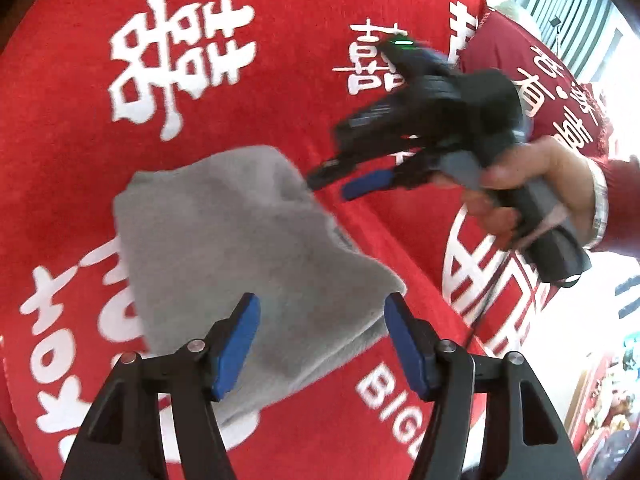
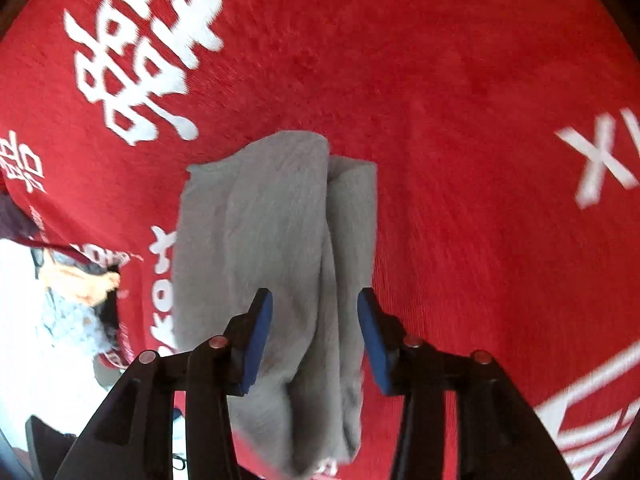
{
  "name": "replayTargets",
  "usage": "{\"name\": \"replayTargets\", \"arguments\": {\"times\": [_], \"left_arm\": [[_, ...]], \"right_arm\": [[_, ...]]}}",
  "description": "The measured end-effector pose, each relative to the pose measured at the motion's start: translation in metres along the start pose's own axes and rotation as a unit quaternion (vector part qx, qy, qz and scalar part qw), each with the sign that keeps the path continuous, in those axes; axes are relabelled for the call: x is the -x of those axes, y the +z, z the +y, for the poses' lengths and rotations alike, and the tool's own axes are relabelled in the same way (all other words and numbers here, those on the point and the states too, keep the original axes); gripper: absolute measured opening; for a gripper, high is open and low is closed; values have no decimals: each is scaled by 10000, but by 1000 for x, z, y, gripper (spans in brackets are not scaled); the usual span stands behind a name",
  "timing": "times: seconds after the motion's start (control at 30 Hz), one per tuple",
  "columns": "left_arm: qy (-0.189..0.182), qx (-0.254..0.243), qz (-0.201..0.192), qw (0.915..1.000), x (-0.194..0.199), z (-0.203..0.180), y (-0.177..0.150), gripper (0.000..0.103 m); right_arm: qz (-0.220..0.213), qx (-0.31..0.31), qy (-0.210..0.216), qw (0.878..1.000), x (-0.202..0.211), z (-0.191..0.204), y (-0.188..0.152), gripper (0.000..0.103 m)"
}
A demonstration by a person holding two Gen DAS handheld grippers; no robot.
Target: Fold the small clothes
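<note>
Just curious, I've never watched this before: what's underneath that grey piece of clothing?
The grey garment lies folded on a red cloth printed with white characters, which spreads out all around it. Some white lettering disappears under its edges; whatever else lies beneath is covered.

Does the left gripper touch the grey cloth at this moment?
Cannot tell. In the left wrist view the left gripper is open over the grey cloth, with its pads set wide and not pinching it, but no gap or contact underneath shows plainly.
</note>
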State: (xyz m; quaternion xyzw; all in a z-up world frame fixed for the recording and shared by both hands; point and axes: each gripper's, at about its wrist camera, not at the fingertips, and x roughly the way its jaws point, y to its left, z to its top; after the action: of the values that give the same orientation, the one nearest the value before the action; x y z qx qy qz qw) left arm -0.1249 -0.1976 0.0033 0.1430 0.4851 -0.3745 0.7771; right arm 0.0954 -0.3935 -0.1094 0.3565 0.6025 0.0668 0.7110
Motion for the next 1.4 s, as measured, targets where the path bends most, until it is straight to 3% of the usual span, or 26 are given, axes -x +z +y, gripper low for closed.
{"name": "replayTargets", "arguments": {"times": [0.1,0.23,0.27,0.3,0.33,0.43,0.53,0.67,0.73,0.97,1.17,1.2,1.3,1.4], "left_arm": [[282,304,61,9991,9,30,-4,66],[603,1087,220,9920,-11,86,-2,66],[616,1249,187,9901,-15,98,0,66],[648,1317,166,9890,-17,111,-1,66],[694,1310,192,9888,-22,116,-2,66],[777,1150,528,9889,-39,123,-14,66],[588,1057,874,9888,-53,120,-37,66],[490,1178,965,9871,-55,119,-53,66],[447,1319,962,9856,-55,122,-56,67],[438,1355,1032,9844,-53,123,-62,70],[429,1451,1051,9829,-54,122,-62,70],[418,1443,1055,9830,-55,121,-61,70],[396,1429,1063,9832,-54,121,-62,70],[407,1473,1080,9823,-54,122,-63,70]], "right_arm": [[-34,-120,330,9994,16,2,-31,48],[299,13,299,9991,1,5,-57,48],[406,41,270,9988,-7,8,-61,41],[498,102,266,9984,-14,12,-65,10],[572,248,208,9978,-19,19,-68,7],[483,453,-150,9977,-19,24,-79,6],[569,91,-343,9977,-29,0,-95,6],[510,-223,-96,9984,-30,-17,-103,7],[363,-223,-300,9986,-20,-13,-97,21],[-261,-80,-122,9996,5,7,-46,22],[314,-134,-426,9985,-44,1,-14,20],[317,-162,-413,9985,-48,1,-14,14],[165,-260,-480,9984,-41,-9,-15,9],[253,-380,-1202,9917,-35,-24,-18,7]]}}
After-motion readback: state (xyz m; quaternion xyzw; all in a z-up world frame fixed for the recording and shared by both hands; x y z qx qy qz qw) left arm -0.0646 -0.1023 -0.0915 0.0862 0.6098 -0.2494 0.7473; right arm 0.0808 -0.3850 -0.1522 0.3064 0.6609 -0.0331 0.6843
